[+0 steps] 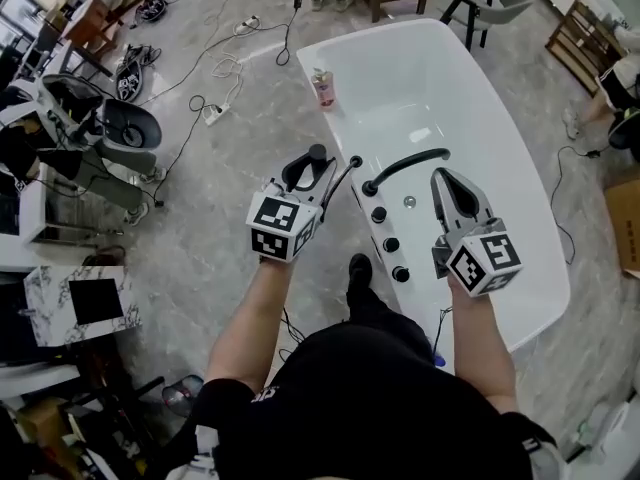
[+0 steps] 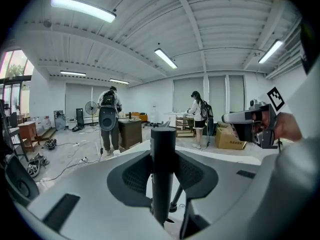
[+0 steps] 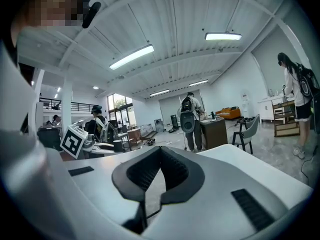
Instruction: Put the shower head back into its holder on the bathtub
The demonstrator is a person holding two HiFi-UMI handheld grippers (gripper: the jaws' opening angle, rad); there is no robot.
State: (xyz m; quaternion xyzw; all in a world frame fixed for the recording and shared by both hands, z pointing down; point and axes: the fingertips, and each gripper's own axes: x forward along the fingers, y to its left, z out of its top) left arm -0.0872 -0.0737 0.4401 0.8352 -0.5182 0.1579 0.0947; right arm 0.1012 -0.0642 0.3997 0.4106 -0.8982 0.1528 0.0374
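- The bathtub (image 1: pixel 360 36) is white and stands on a grey marbled floor; the person stands at its near end, by the left rim.
- The left gripper (image 1: pixel 308 168) is just outside the bathtub's left rim, and its jaws are clamped on the black handle of the shower head (image 1: pixel 317 154).
- In the left gripper view the shower head (image 2: pixel 163 154) stands upright between the two dark pads, which press on it from both sides.
- A thin black hose (image 1: pixel 343 178) runs from the held shower head to a small black fitting (image 1: pixel 356 161) on the bathtub's left rim; whether that is the holder I cannot tell.
- A curved black faucet (image 1: pixel 405 165) reaches over the bathtub from that rim, and three black knobs (image 1: pixel 390 245) sit in a row on it.
- The right gripper (image 1: pixel 445 183) is over the bathtub's near end, beside the knobs, with its jaws closed tip to tip and nothing between them.
- The right gripper view shows the same: the right gripper's (image 3: pixel 160 154) tips meet, empty.
- A pink bottle (image 1: pixel 322 88) stands on the bathtub's far left corner.
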